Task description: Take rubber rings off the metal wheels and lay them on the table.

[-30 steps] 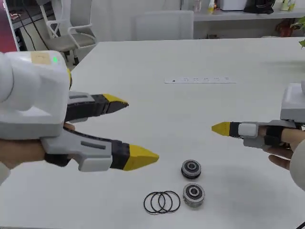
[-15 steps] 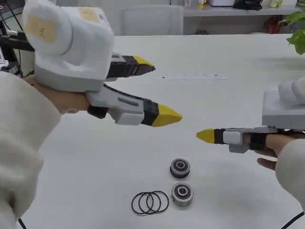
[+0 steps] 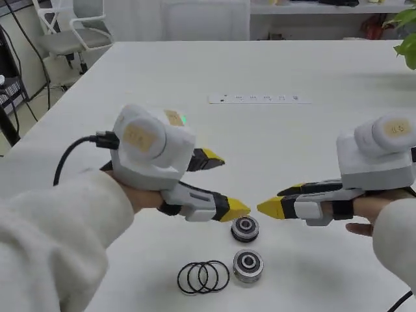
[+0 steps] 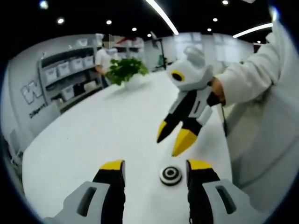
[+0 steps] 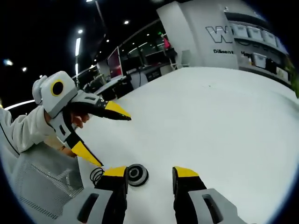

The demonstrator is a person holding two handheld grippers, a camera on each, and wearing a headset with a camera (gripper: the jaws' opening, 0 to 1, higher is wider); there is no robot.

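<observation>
The left gripper (image 4: 156, 164) and right gripper (image 5: 150, 171) gape empty. The left gripper view catches one round metal wheel (image 4: 170, 175). The head view shows a second wheel (image 3: 247, 264) beside black rubber rings (image 3: 203, 277).

White table (image 3: 312, 71): near wheel (image 3: 247, 265), far wheel (image 3: 245, 228), rubber rings (image 3: 203, 277).

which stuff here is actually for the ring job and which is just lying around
For the job: far wheel, near wheel, loose rubber rings on the table, left tool and right tool, both open.
Just lying about: power strip, plant, chair.
</observation>
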